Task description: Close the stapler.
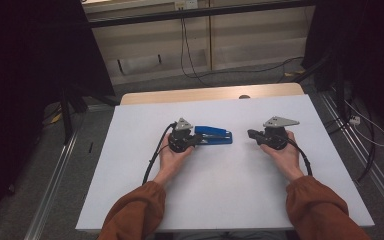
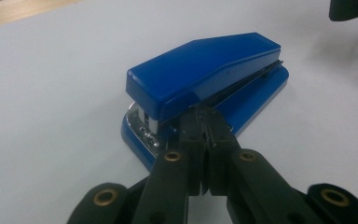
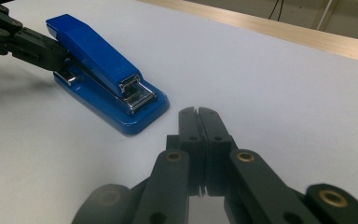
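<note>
A blue stapler (image 1: 213, 135) (image 2: 205, 65) (image 3: 98, 56) lies flat on the white tabletop (image 1: 230, 190), a little left of the middle. My left gripper (image 1: 197, 140) (image 2: 207, 114) is shut with nothing between its jaws; its tips rest against the stapler's side near the hinge end, at the gap between the arm and the base. In the right gripper view the left gripper (image 3: 51, 53) reaches the stapler from the left. My right gripper (image 1: 250, 134) (image 3: 198, 113) is shut too, held level a short way to the right of the stapler's mouth and apart from it.
The white top lies on a wooden table whose back edge (image 1: 210, 93) shows beyond it. A cable (image 1: 152, 160) trails from the left gripper toward the front. Dark curtains flank the table, and cables (image 1: 190, 60) lie on the floor behind.
</note>
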### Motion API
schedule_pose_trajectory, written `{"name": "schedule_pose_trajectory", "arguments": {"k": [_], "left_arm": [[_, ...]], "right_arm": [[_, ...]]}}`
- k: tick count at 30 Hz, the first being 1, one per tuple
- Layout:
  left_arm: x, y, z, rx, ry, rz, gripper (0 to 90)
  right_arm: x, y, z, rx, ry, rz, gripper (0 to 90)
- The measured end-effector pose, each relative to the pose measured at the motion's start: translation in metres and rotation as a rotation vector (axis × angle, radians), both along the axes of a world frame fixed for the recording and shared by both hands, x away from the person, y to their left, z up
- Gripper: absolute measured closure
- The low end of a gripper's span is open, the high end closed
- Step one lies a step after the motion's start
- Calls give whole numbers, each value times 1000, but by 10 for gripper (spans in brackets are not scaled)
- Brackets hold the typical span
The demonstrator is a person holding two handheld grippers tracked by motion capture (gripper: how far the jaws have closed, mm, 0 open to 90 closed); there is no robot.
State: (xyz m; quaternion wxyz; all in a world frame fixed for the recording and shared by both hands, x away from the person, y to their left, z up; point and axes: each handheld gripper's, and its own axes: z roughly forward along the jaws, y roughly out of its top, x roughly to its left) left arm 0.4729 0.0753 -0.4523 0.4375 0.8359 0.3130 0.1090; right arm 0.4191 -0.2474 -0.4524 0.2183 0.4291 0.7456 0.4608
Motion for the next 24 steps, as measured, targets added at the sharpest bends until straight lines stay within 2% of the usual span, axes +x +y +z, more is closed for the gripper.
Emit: {"name": "schedule_pose_trajectory", "arguments": {"k": [2,4,10,14,16,18,21,22,24], "left_arm": [[0,2,1,8,-7,1,873],[-1,3,1,-4,8,4,856],[-5,6,2,-4,7,0,802],[-7,9,5,-7,3,3,760],[-9,11,6,-2,-7,7,719],[-10,13,6,6,-13,5,690],[-12,16,7,0,-18,11,610],[-13,17,7,-17,-11,16,598],[-14,19,8,-27,-9,23,514]], "right_arm": [[0,-1,0,3,-4,2,889],[0,-1,1,12,-4,0,873],[0,-6,3,24,-11,-5,824],[-1,-7,4,32,-4,-12,763],[-1,-6,4,41,-4,-7,706],[-2,-5,5,44,-6,-4,604],[-3,-4,7,49,-10,-6,511],[-3,-4,8,48,-12,-11,480],[-4,-3,8,53,-16,-21,405]]}}
